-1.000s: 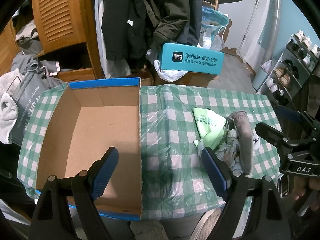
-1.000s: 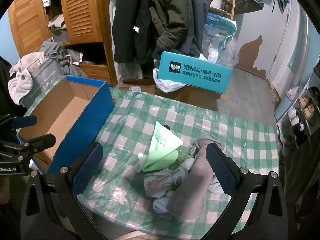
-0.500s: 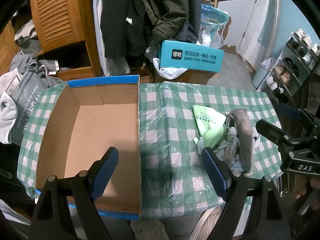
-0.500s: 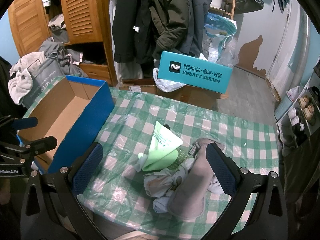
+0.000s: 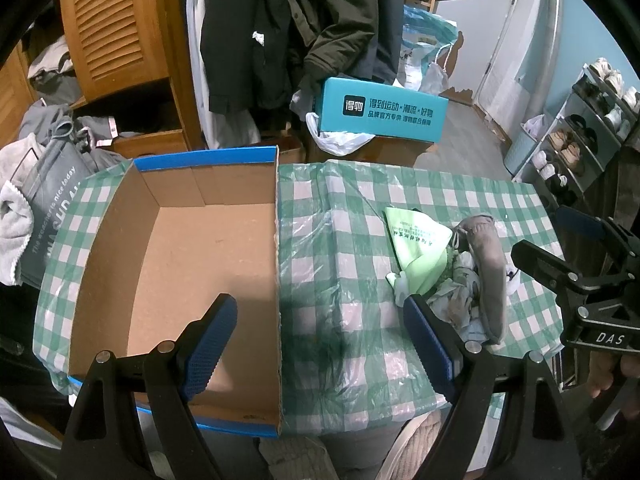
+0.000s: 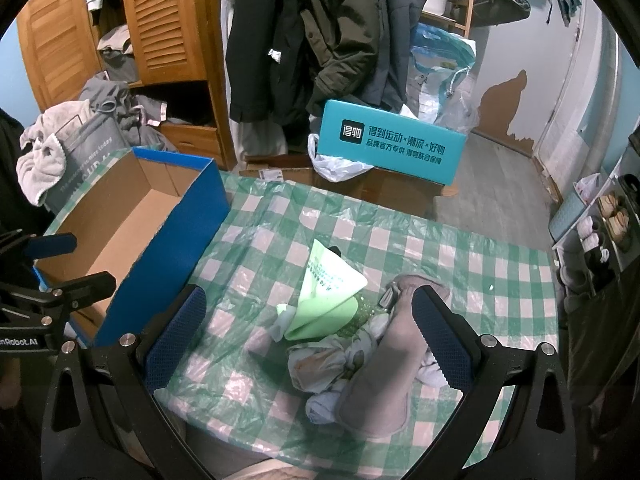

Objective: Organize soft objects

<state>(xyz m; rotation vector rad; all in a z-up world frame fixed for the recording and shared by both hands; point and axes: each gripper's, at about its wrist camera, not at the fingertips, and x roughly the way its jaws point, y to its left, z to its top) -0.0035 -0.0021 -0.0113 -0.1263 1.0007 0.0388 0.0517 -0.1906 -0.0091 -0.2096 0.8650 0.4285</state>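
A pile of soft things lies on the green checked tablecloth [image 5: 340, 240]: a light green bag [image 5: 420, 248] [image 6: 328, 300], a grey-brown sock [image 5: 490, 272] [image 6: 384, 368] and crumpled pale cloths [image 6: 324, 364]. An open cardboard box [image 5: 120, 216] [image 6: 200, 216] with blue outer walls stands on the table's left, nothing in it. My left gripper [image 5: 320, 340] hangs open above the box's right wall, left of the pile. Open too, my right gripper [image 6: 308, 340] hovers over the pile, its fingers either side of it, nothing held. It shows at the right edge of the left wrist view [image 5: 560, 248].
A teal printed box [image 6: 392, 144] stands on cartons beyond the table. Coats [image 6: 320, 28] hang behind it, beside a wooden louvred wardrobe [image 6: 160, 20]. A grey bag with towels [image 5: 40, 200] sits at the left. A shoe rack [image 5: 592, 128] lines the right wall.
The left wrist view has drawn back and up a little, so the box and pile sit slightly smaller. The right gripper and the pile have hardly moved.
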